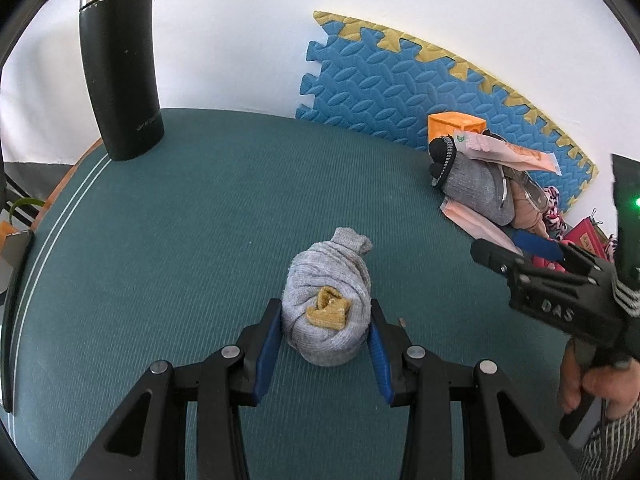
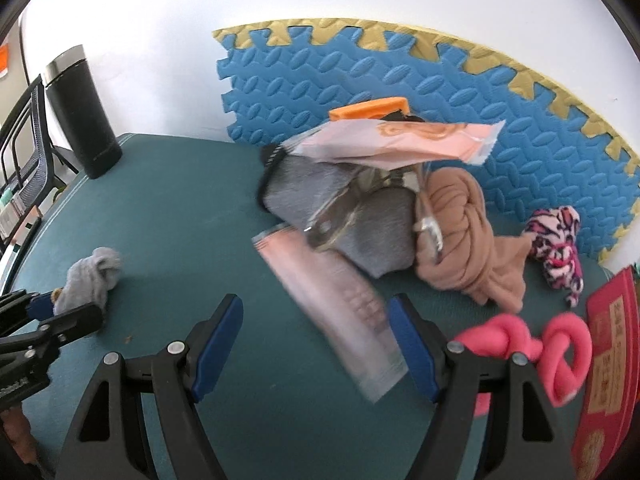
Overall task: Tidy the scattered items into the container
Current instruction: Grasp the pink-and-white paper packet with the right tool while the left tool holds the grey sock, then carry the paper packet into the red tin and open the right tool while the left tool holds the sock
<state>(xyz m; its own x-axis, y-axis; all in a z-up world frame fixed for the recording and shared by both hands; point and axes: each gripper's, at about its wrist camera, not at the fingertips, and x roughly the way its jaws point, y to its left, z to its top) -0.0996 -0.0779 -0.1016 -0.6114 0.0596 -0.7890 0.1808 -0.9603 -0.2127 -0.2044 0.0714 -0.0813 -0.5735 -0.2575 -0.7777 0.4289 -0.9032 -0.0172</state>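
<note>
Green matting [image 1: 160, 240] covered the table. At lower centre of the left view, our left gripper [image 1: 326, 336] clasped the sock roll [image 1: 326, 308]. Our right gripper [image 2: 316, 344] stood open, a pink packet [image 2: 340, 308] lying between its fingers; the orange container [image 2: 368, 107] sat upper centre.

Your right gripper [image 2: 316, 344] open over the green mat [image 2: 168, 208], pink packet [image 2: 340, 312] between its jaws, untouched, pink knotted cloth [image 2: 536, 352] just beside.
</note>
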